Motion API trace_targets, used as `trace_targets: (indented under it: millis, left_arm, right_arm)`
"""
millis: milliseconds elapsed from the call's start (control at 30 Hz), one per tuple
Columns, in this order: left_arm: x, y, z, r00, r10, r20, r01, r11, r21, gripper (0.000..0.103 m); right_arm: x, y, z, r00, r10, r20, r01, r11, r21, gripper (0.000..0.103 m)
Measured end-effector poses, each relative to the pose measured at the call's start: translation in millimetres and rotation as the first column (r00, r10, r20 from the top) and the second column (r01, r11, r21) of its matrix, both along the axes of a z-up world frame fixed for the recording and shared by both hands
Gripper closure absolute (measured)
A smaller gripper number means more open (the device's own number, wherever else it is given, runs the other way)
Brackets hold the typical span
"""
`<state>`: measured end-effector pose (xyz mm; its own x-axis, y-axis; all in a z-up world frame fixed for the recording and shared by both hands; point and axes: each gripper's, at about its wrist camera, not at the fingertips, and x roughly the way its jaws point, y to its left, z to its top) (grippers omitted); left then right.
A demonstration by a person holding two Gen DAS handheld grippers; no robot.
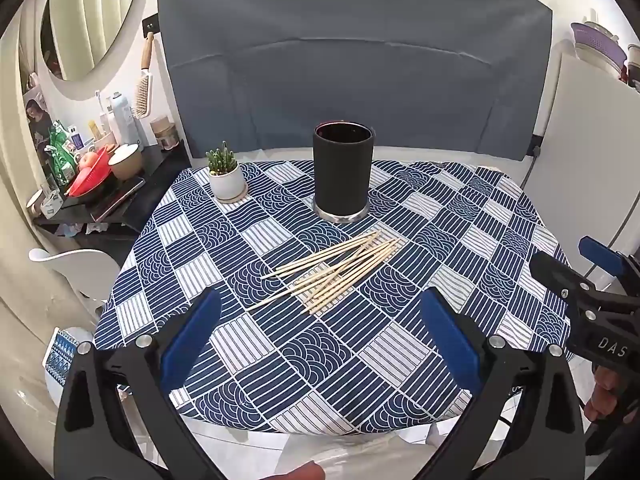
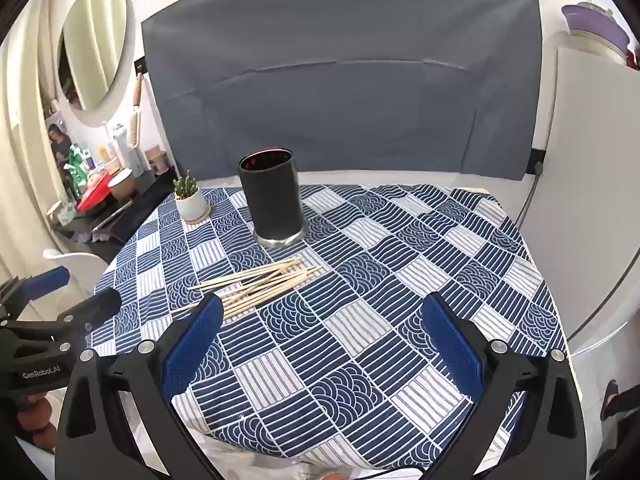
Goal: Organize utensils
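Since every one of the chopsticks point(image 1: 332, 270) lies loose on the worktop point(image 1: 460, 216) and none stands in the dark holder point(image 1: 343, 168), the organizing looks to be at its very start. They form a single untidy heap of pale wooden sticks, crossing one another at shallow angles, just in front of the holder's metal base and apart from it. The holder is a black upright cylinder near the back of the patterned cloth; its inside looks dark with a reddish glint, and as far as the distorted rim view allows, it seems to hold nothing, though the bottom is not visible. A small potted cactus point(image 1: 225, 176) stands to its left, well clear of the sticks. The left tongs point(image 1: 320, 332) are spread wide with nothing between the blue pads, hovering over the near edge of the worktop and aimed at the heap. The right tongs point(image 2: 322, 334) are likewise wide open and empty, held further to the right, with the heap point(image 2: 256, 286) lying off by the left pad rather than between the fingers. What remains, by my judgement, is everything: gathering the sticks, lifting them, and standing them in the holder point(image 2: 274, 200), probably in several trips, since thin round sticks flat on cloth are awkward to pinch.
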<state>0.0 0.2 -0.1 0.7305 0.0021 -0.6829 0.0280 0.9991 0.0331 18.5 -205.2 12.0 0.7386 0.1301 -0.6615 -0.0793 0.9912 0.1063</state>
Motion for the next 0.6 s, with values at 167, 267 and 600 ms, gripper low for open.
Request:
trace_targets:
  millis: [167, 267, 600]
  left_arm:
    - [2.5, -2.1, -0.1, 1.0, 0.001, -0.014, 0.0, 1.0, 0.01, 0.006]
    - [1.2, -0.6, 1.9, 1.0, -0.003, -0.006, 0.003, 1.0, 0.003, 0.006]
    - [2.8, -0.3, -3.8, 1.0, 0.007, -0.011, -0.007, 1.0, 0.0, 0.006]
  right_arm:
    - [1.2, -0.2, 0.0, 1.0, 0.001, 0.003, -0.001, 1.0, -0.002, 0.007]
    - [2.9, 0.4, -0.3, 1.0, -0.001, 0.007, 0.001, 1.0, -0.012, 0.007]
    - [2.7, 4.1, 0.3, 1.0, 0.012, 0.018, -0.012, 1.0, -0.024, 0.007]
